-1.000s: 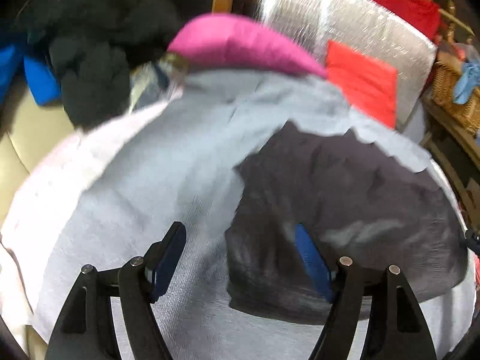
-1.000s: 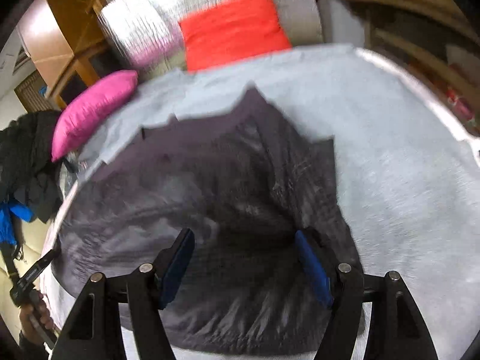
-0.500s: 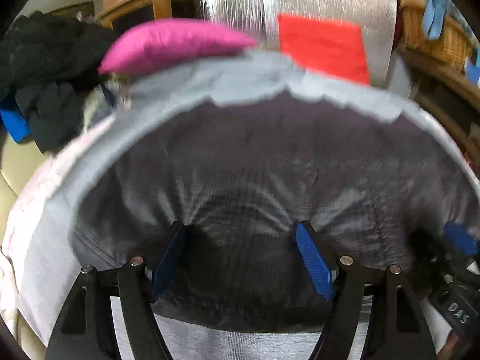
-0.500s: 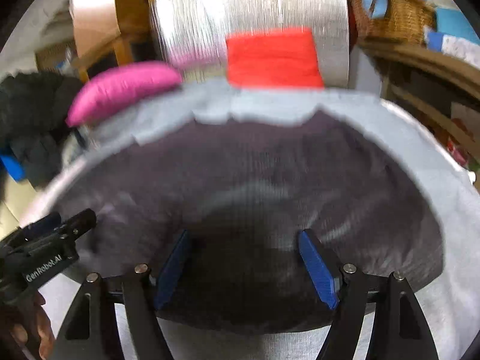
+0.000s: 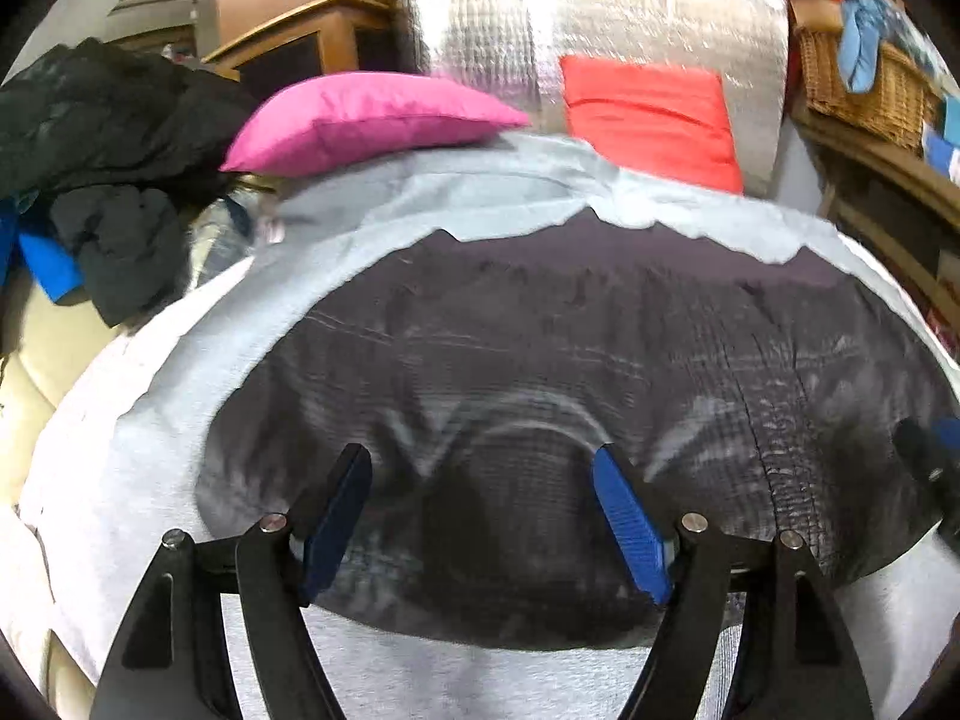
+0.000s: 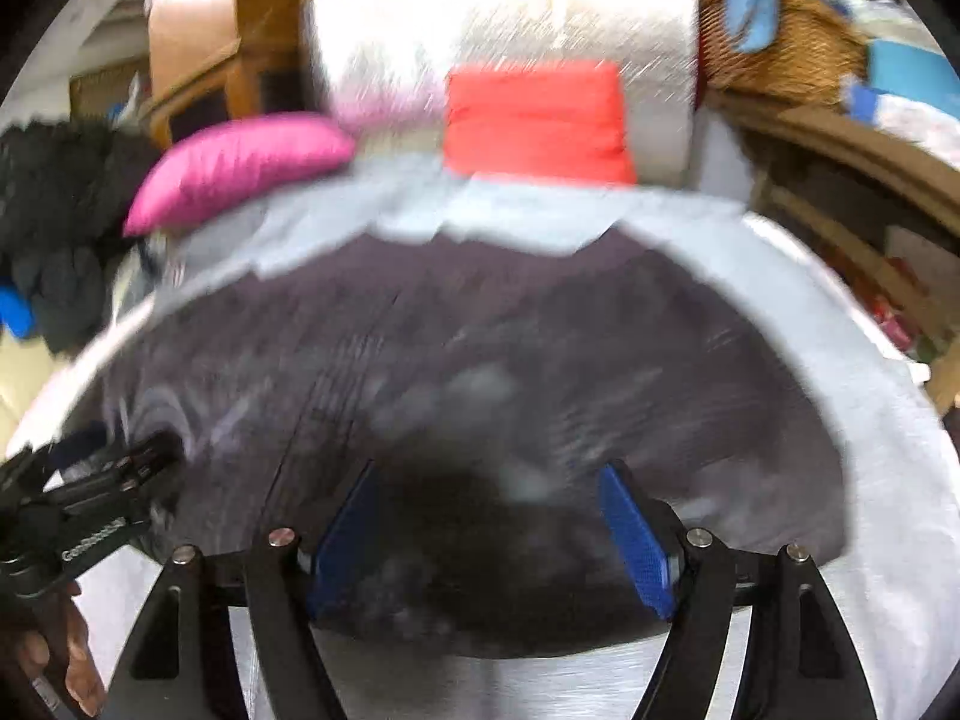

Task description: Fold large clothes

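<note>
Across the middle of both views a dark garment (image 5: 570,372) lies spread on a pale grey sheet (image 5: 150,468). At the bottom of the left wrist view, the left gripper (image 5: 480,516) hangs over the garment's near edge, its blue pads (image 5: 630,534) spread wide apart and grasping nothing. At the bottom of the right wrist view, which is blurred, the right gripper (image 6: 492,528) is likewise released above the garment's near edge. Upper left of the garment sits a pink cushion (image 5: 360,120); above it, a red cushion (image 5: 648,114) leans on a silver pad (image 5: 510,18). Far left lie dark clothes (image 5: 102,138).
</note>
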